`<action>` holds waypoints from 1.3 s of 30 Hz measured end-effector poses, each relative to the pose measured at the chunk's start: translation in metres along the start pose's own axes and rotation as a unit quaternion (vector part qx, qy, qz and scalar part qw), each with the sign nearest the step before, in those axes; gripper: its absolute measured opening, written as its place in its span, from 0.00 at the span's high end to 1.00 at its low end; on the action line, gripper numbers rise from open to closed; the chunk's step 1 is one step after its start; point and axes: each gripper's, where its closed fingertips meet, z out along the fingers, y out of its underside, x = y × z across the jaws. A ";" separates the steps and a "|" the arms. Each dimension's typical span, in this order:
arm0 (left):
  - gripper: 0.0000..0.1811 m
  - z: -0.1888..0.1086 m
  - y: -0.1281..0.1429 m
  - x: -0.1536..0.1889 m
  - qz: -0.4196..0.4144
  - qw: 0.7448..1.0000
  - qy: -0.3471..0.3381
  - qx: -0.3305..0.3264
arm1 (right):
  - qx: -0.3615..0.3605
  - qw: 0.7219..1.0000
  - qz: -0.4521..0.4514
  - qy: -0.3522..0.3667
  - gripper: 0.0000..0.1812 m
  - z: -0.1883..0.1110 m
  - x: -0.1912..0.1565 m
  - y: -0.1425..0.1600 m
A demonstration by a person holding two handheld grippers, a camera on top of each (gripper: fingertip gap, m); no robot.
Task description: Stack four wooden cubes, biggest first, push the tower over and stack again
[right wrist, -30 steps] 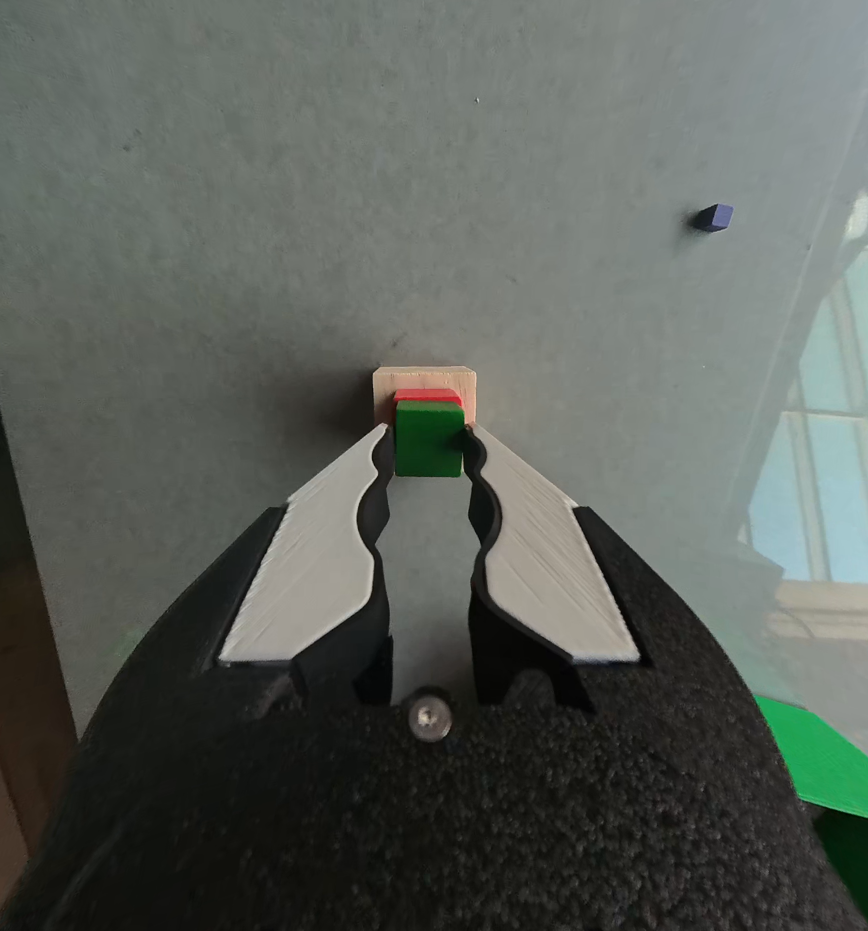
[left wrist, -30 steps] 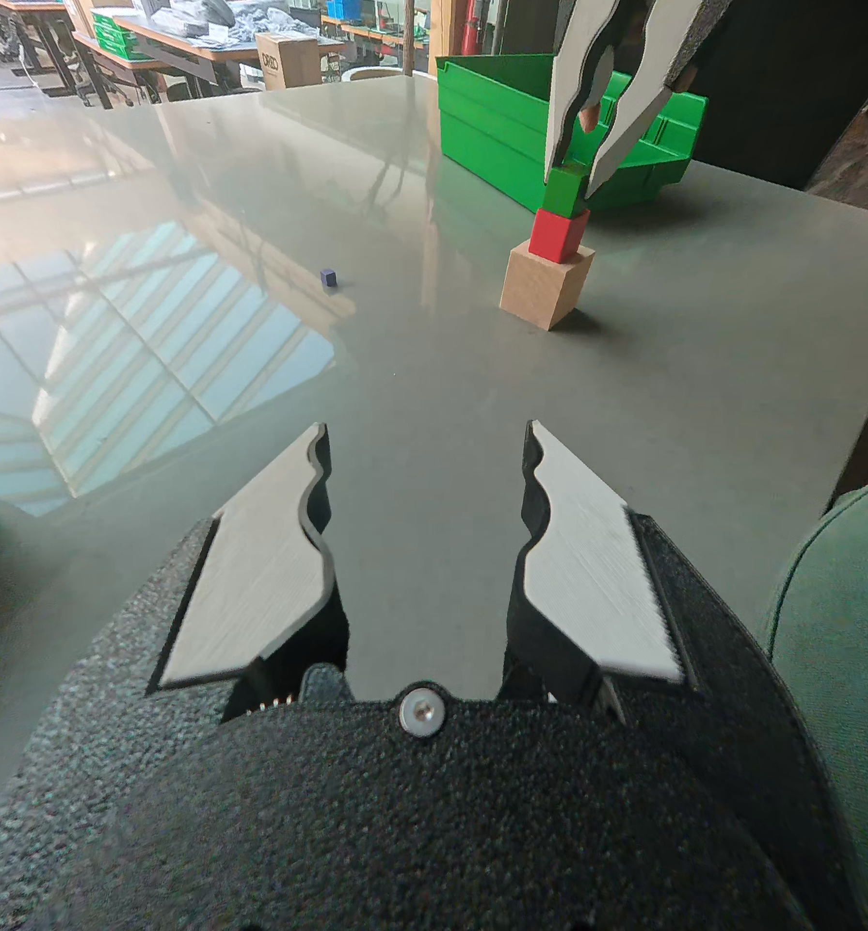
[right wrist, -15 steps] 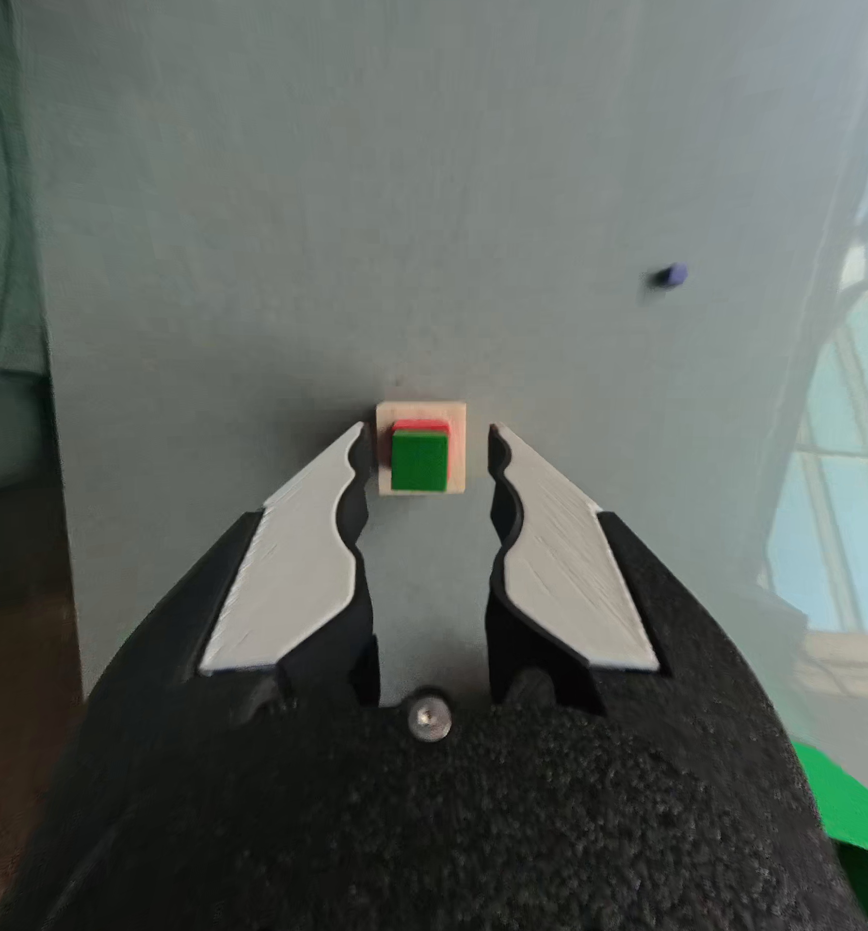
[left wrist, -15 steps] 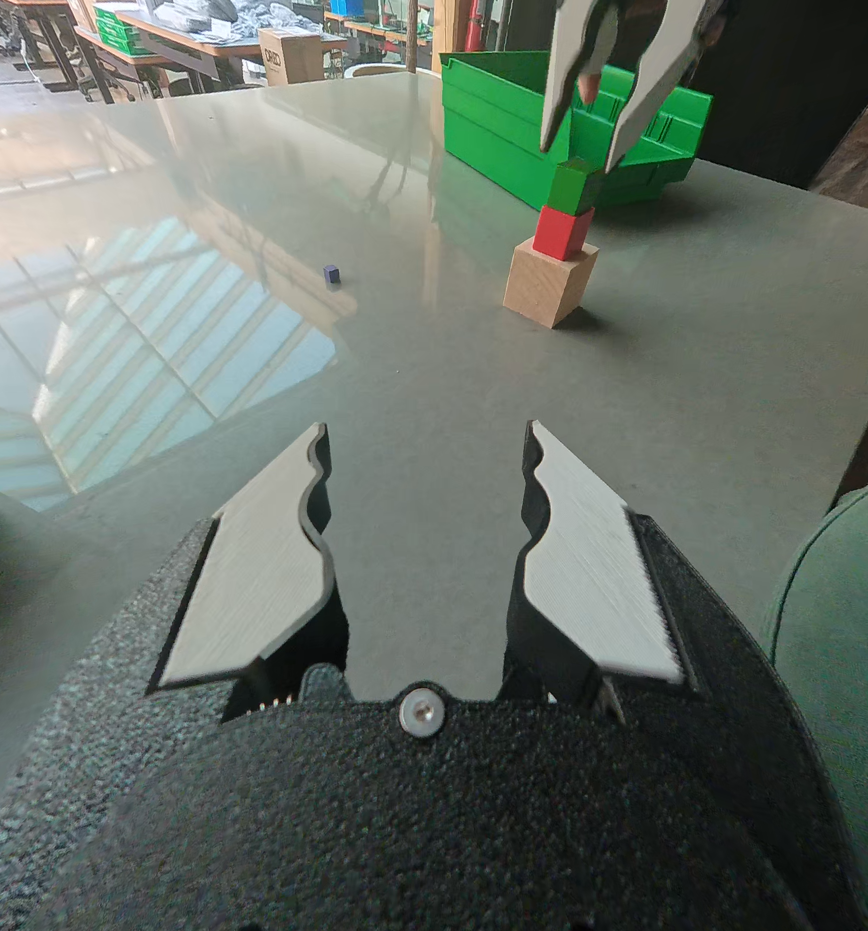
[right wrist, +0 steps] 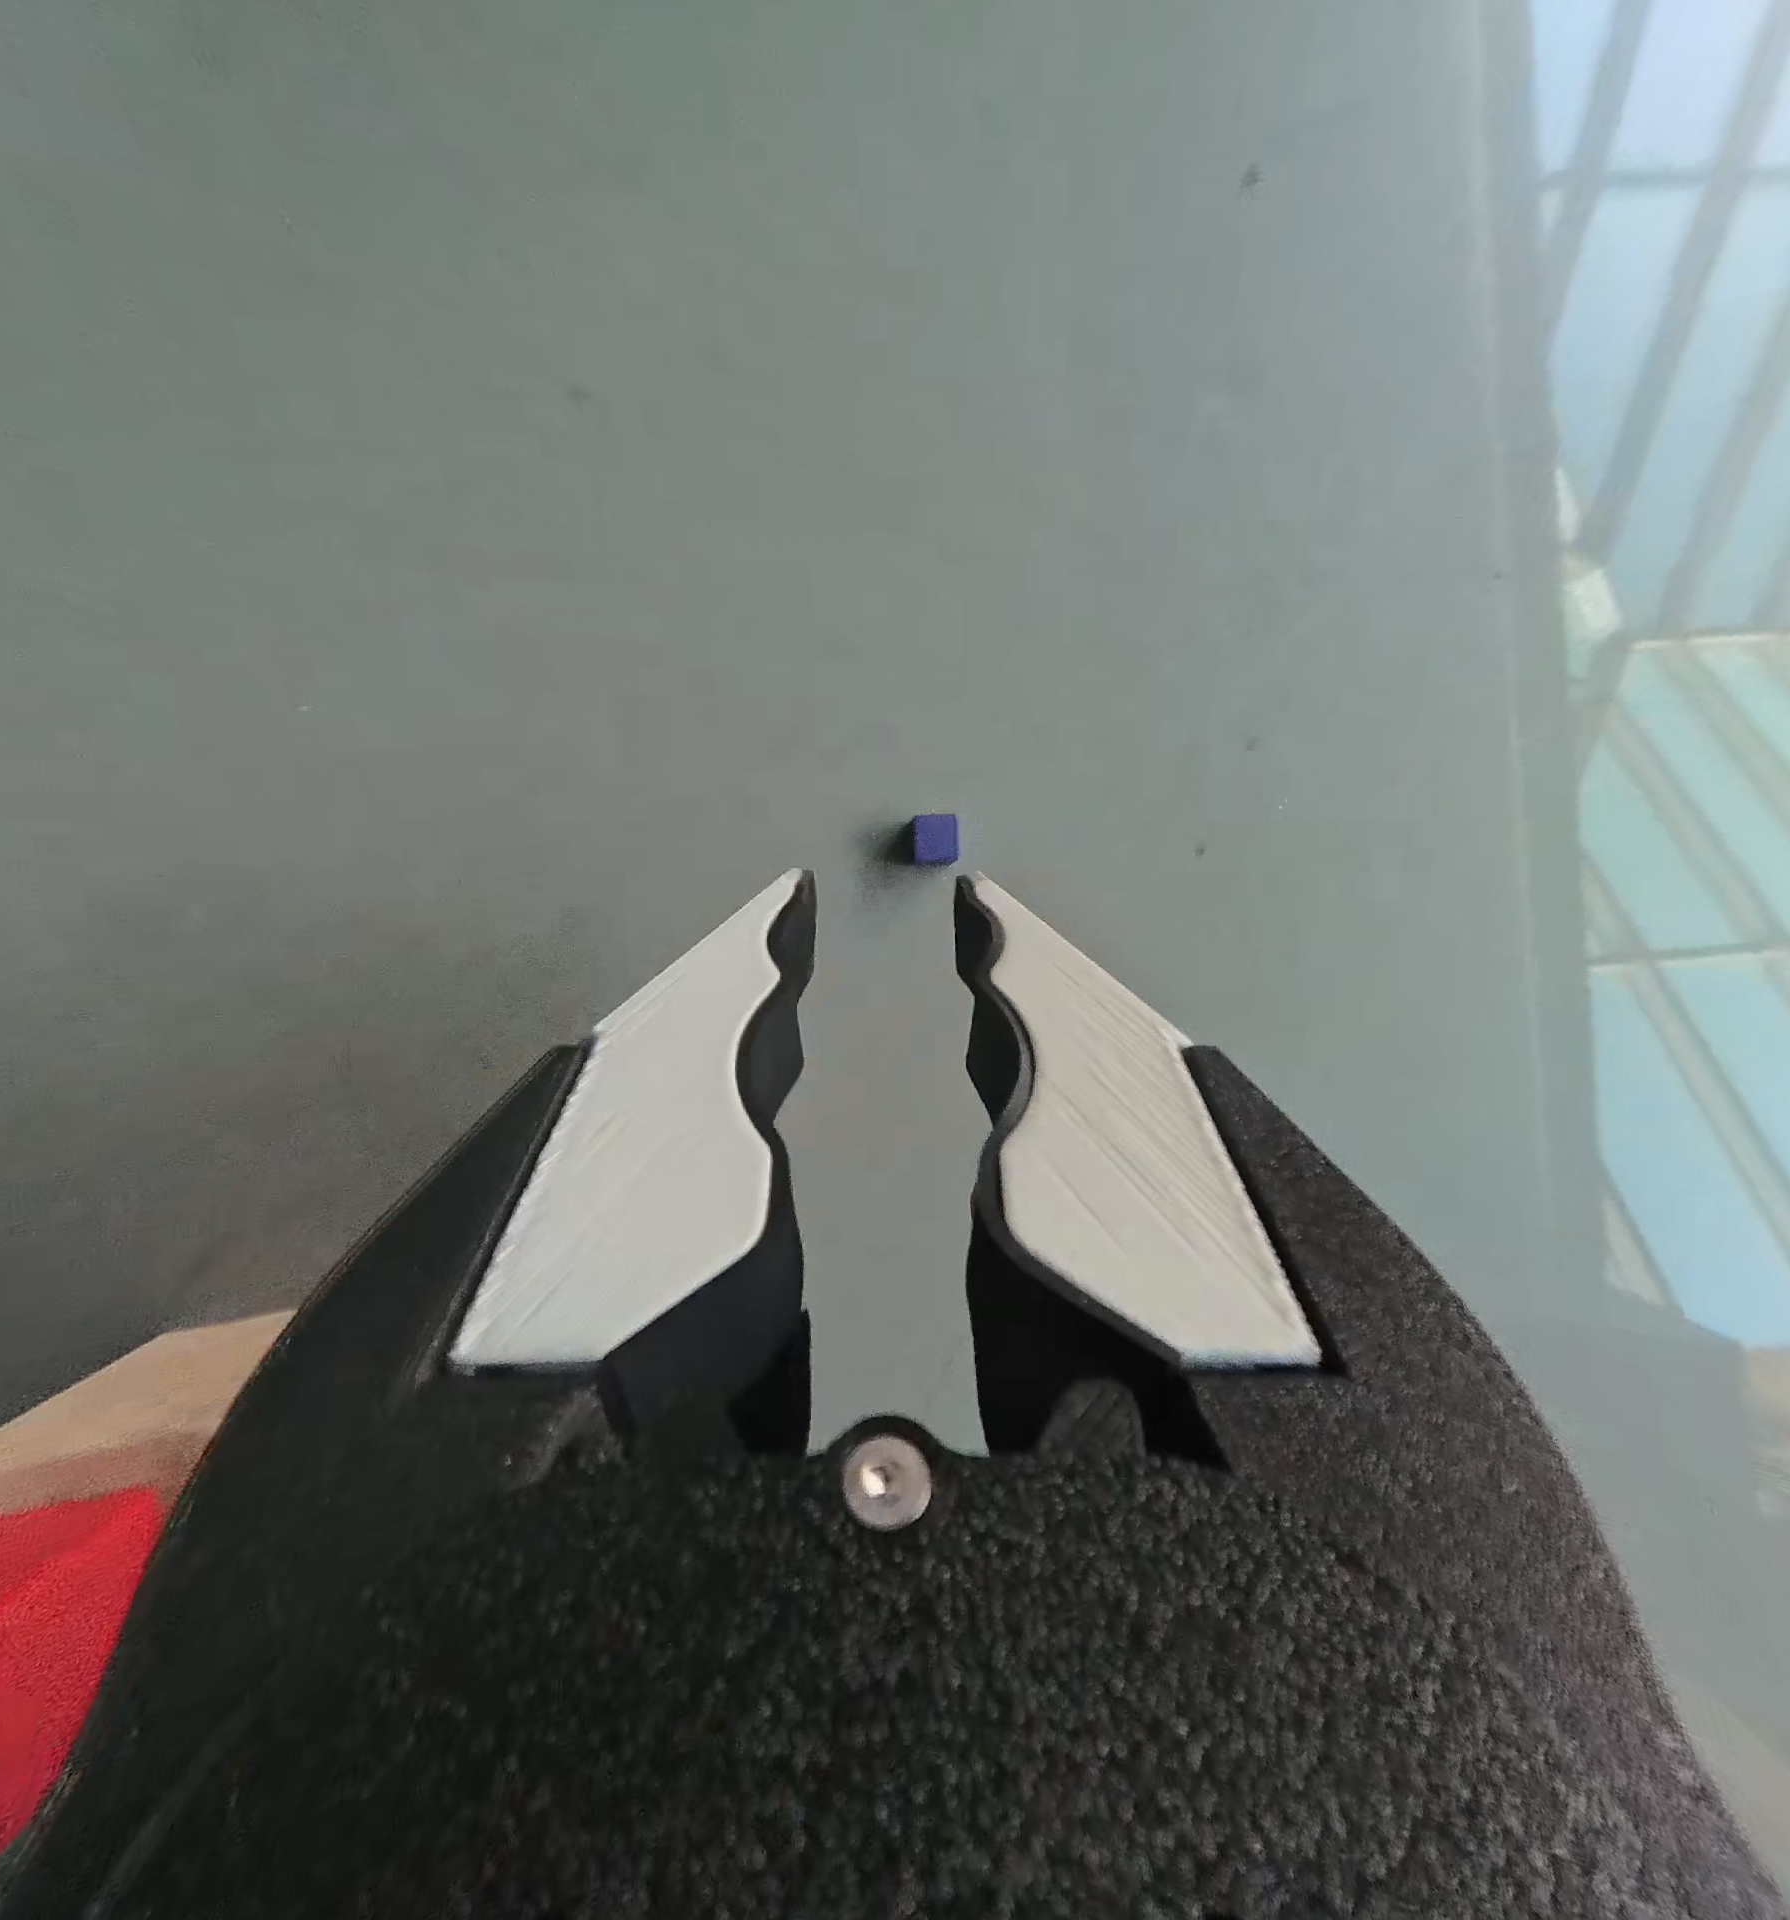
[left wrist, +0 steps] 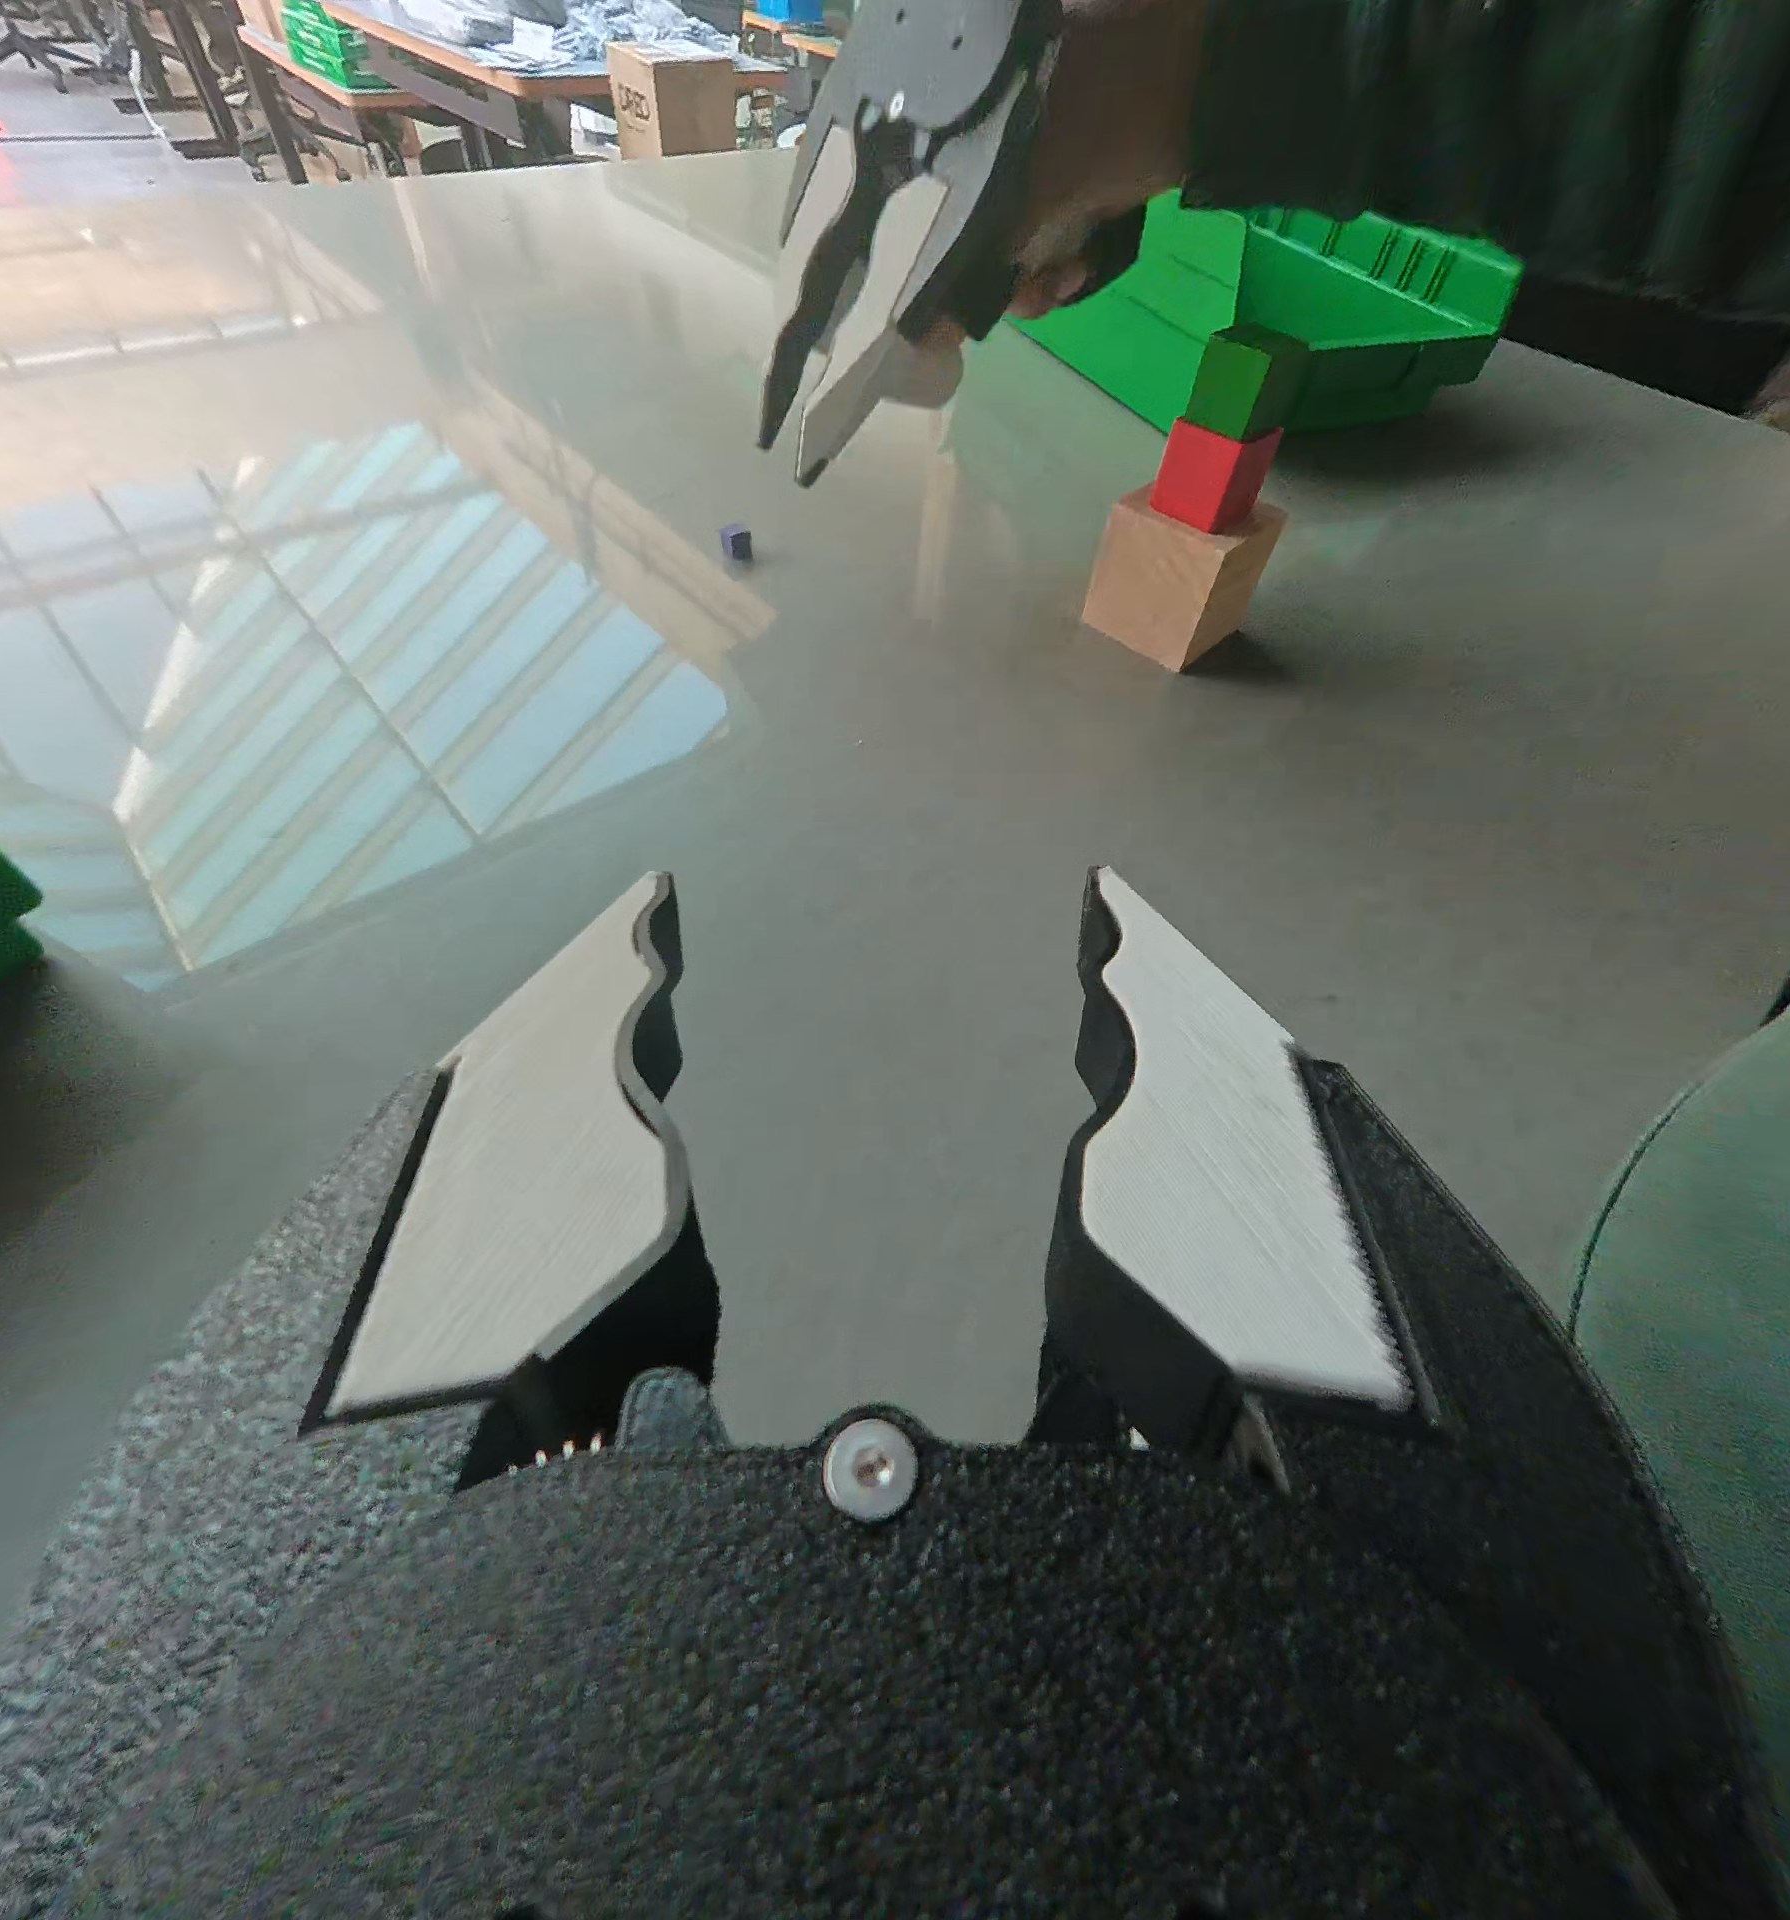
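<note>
A tiny dark-blue cube [right wrist: 933, 838] lies alone on the grey table [left wrist: 974, 727], well to the left of the block stack; the right gripper [right wrist: 885, 885] hangs above it, empty, its jaws a little apart; the stack stands upright: a green cube [left wrist: 1239, 380] atop a red cube [left wrist: 1211, 480] atop a bigger plain wooden block [left wrist: 1177, 587]; the left gripper [left wrist: 878, 902], jaws wide, hovers empty nearer than the stack.

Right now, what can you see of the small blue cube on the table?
The small blue cube is a tiny dark blue block, matte, with crisp edges. It sits flat and alone on the grey table, touching nothing else. The right claw hangs above it, open and empty, tips apart, pointing down at it. It is well apart from the block stack.
</note>
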 end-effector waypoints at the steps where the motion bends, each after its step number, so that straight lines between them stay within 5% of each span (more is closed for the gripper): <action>1: 0.58 -0.002 0.001 -0.002 -0.003 1.000 -0.004 -0.001 | 0.000 1.000 0.001 -0.003 0.85 0.005 0.003 0.000; 14: 0.58 0.004 0.002 -0.009 -0.016 1.000 -0.013 -0.007 | -0.020 0.999 -0.001 -0.030 0.94 0.028 0.008 0.004; 21: 0.58 0.002 0.000 -0.008 -0.012 1.000 -0.011 -0.004 | 0.029 0.997 -0.052 -0.040 0.94 -0.072 -0.023 -0.028; 26: 0.58 0.009 -0.004 0.002 -0.004 1.000 0.008 0.002 | -0.002 0.997 -0.064 -0.036 0.95 -0.138 -0.067 -0.007; 32: 0.58 0.018 -0.011 0.023 0.013 0.999 0.043 0.007 | -0.034 0.997 -0.050 -0.037 0.94 -0.149 -0.112 0.034; 39: 0.58 0.017 -0.015 0.033 0.030 0.998 0.055 0.005 | -0.044 0.997 -0.044 -0.038 0.94 -0.137 -0.128 0.046</action>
